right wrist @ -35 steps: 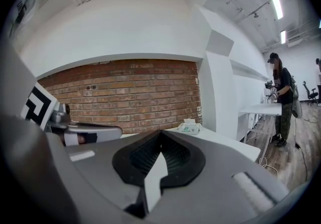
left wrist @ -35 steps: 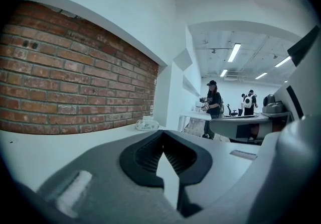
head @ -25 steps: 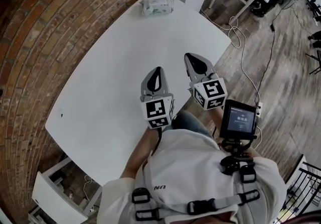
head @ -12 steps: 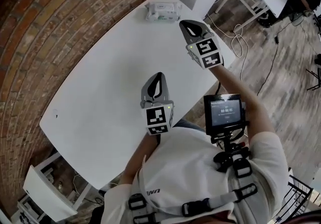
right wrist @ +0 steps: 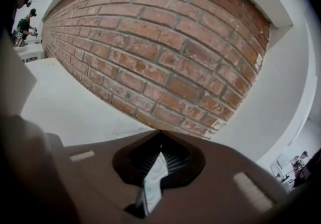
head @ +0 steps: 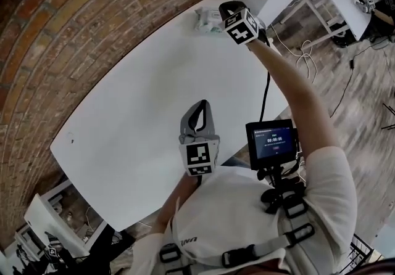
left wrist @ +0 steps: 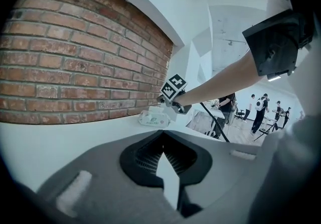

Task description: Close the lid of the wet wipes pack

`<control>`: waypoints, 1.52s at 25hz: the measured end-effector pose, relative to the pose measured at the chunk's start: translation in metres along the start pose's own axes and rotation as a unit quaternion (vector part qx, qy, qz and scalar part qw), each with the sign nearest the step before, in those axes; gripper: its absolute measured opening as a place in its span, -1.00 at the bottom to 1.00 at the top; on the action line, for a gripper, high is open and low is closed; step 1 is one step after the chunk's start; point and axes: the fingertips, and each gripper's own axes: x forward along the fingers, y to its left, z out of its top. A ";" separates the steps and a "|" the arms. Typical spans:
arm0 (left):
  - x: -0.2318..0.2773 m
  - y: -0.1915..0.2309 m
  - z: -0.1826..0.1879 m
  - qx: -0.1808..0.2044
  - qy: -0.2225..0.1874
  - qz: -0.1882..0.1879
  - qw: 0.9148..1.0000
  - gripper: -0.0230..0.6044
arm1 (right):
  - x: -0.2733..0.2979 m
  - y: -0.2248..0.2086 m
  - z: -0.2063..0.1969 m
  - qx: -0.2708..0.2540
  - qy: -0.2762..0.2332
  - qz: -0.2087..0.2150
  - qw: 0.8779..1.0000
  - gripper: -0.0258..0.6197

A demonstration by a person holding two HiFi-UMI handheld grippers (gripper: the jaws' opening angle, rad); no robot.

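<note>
We hold the right gripper (head: 223, 11) out at arm's length, its jaws pressed together and empty, just at 3 o'clock of the wet wipes pack (head: 205, 21). The pack lies at the white table's (head: 136, 95) far 12 o'clock corner, by the brick wall (head: 74, 15). Our left gripper (head: 200, 107), jaws likewise closed on nothing, hovers at 6 o'clock near our chest.

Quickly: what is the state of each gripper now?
Left gripper: closed, empty.
Right gripper: closed, holding nothing; white plastic wet wipes pack lies just beyond it.
</note>
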 end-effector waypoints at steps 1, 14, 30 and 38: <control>0.002 0.001 -0.001 -0.002 0.002 0.002 1.000 -0.93 | 0.007 0.002 -0.005 -0.007 0.009 0.001 1.000 -0.90; 0.016 0.010 -0.004 -0.006 0.010 0.005 1.000 -0.93 | 0.036 0.018 -0.039 -0.014 0.051 0.029 0.998 -0.90; 0.024 0.003 -0.001 -0.003 0.005 -0.003 1.000 -0.93 | 0.037 0.029 -0.054 0.000 0.055 0.035 0.998 -0.90; 0.026 0.001 0.005 -0.004 -0.003 -0.004 1.000 -0.93 | 0.037 0.031 -0.057 -0.003 0.059 0.036 0.998 -0.91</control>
